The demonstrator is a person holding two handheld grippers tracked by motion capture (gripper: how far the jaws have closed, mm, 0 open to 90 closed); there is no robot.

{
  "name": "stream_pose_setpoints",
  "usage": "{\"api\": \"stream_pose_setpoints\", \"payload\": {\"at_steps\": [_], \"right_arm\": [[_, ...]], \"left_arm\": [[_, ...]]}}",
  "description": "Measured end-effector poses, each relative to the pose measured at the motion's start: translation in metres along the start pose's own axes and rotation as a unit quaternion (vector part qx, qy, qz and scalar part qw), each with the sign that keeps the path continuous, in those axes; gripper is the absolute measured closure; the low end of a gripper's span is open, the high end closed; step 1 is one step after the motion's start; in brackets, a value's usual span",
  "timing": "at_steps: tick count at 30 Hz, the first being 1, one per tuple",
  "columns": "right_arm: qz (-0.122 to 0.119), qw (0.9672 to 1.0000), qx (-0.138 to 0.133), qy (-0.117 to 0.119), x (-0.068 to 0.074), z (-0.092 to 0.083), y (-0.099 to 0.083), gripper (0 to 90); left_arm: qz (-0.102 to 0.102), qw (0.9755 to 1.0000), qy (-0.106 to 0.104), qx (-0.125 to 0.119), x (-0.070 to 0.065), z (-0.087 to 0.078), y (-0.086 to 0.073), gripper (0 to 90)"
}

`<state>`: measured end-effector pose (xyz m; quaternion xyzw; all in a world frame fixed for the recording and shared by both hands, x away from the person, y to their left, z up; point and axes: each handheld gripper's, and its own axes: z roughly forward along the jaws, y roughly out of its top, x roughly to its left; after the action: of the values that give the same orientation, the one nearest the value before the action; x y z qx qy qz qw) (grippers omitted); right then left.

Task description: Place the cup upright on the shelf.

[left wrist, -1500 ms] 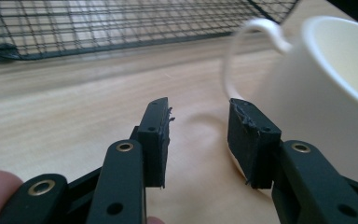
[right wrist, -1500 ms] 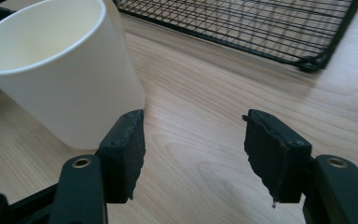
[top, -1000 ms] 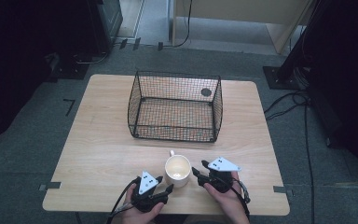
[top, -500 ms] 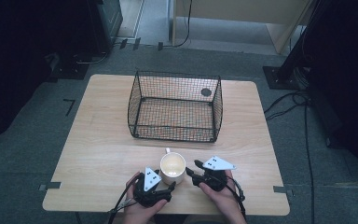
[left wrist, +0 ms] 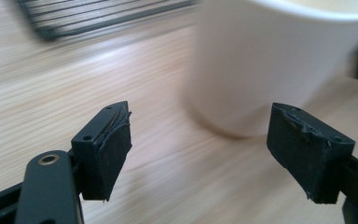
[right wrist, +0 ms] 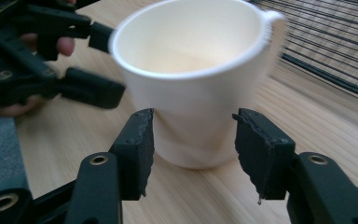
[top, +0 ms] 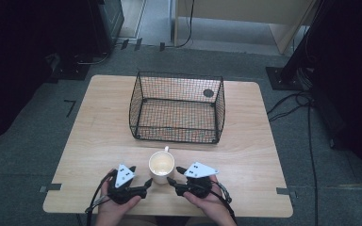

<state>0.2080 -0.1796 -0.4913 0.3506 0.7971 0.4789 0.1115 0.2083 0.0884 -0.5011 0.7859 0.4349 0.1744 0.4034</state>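
Note:
A white mug (top: 161, 165) stands upright near the table's front edge, its handle (top: 166, 149) pointing at the basket. My left gripper (top: 141, 177) lies just left of it, open; in the left gripper view (left wrist: 200, 126) the mug (left wrist: 270, 60) is ahead to the right, beyond the jaws. My right gripper (top: 175, 175) is open just right of the mug. In the right gripper view (right wrist: 193, 126) its two pads (right wrist: 140, 144) flank the mug's (right wrist: 191, 56) lower wall, with contact unclear. The left gripper (right wrist: 74, 60) shows behind the mug there.
A black wire basket (top: 174, 134) stands at the middle of the wooden table (top: 99, 132), just beyond the mug, with a small dark round thing (top: 208, 92) at its back right. Cables (top: 306, 122) run over the floor on the right.
Both hands and the mug have shifted a little to the left along the front edge. The right gripper has come closer to the mug's side.

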Motion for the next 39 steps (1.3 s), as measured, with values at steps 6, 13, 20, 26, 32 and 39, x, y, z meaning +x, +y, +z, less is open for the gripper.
{"api": "stream_pose_setpoints", "payload": {"at_steps": [6,13,20,26,32,39], "right_arm": [[0.001,0.9998,0.001,0.018,0.014,0.016,0.011,43.6],[0.006,0.999,-0.043,0.004,-0.015,-0.002,0.027,43.9],[-0.013,0.9998,-0.011,-0.012,-0.052,0.028,0.038,53.0],[-0.015,0.9999,-0.006,0.001,-0.058,0.06,0.038,58.2],[-0.007,0.9983,-0.024,0.052,-0.063,0.076,0.041,62.7],[-0.034,0.9987,-0.035,0.014,-0.061,0.077,0.044,83.5]], "left_arm": [[-0.037,0.9964,0.076,0.009,0.046,-0.01,-0.009,22.8],[-0.071,0.9896,0.123,0.024,0.089,-0.022,-0.022,22.7],[-0.044,0.9894,0.127,0.055,0.087,-0.016,-0.024,17.9],[-0.053,0.9891,0.126,0.054,0.089,-0.015,-0.025,15.0],[-0.053,0.9892,0.126,0.054,0.089,-0.015,-0.025,15.0],[-0.052,0.9893,0.125,0.054,0.089,-0.015,-0.025,15.1]]}}
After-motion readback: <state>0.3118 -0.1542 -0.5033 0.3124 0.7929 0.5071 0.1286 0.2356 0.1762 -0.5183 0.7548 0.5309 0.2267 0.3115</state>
